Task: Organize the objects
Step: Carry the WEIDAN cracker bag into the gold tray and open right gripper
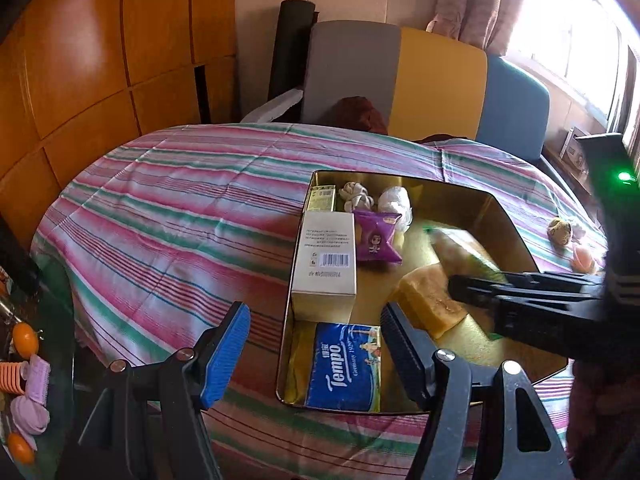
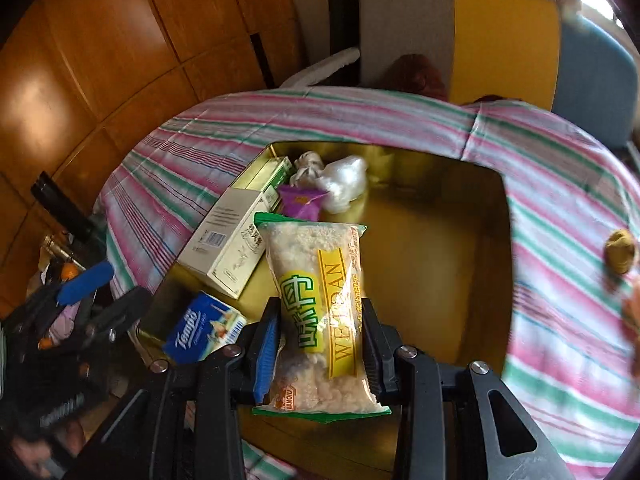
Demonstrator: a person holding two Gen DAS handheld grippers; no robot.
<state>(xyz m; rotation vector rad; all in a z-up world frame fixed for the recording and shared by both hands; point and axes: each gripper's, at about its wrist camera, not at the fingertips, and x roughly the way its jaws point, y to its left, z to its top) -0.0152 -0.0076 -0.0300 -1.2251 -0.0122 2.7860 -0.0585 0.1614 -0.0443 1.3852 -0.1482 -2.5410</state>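
Observation:
A gold metal tray (image 1: 460, 204) (image 2: 432, 260) lies on the striped cloth. In it are a white box (image 1: 326, 256) (image 2: 228, 248), a blue Tempo tissue pack (image 1: 344, 364) (image 2: 204, 328), a purple snack packet (image 1: 376, 240) (image 2: 302, 202) and a white plastic bundle (image 1: 394, 200) (image 2: 344, 184). My right gripper (image 2: 320, 344) (image 1: 480, 288) is shut on a clear rice-snack packet (image 2: 316, 292) (image 1: 460, 252) with a yellow label, held over the tray. My left gripper (image 1: 316, 344) stands open above the tissue pack, with nothing between its fingers (image 1: 224, 356).
A speckled egg-like object (image 1: 560, 232) (image 2: 620, 250) and a small orange thing (image 1: 582, 260) lie on the cloth right of the tray. A yellow-brown block (image 1: 432, 300) shows under the right gripper. Left of the table, oranges (image 1: 25, 338) and pink rollers (image 1: 16, 376) sit on a glass surface. Chairs stand behind.

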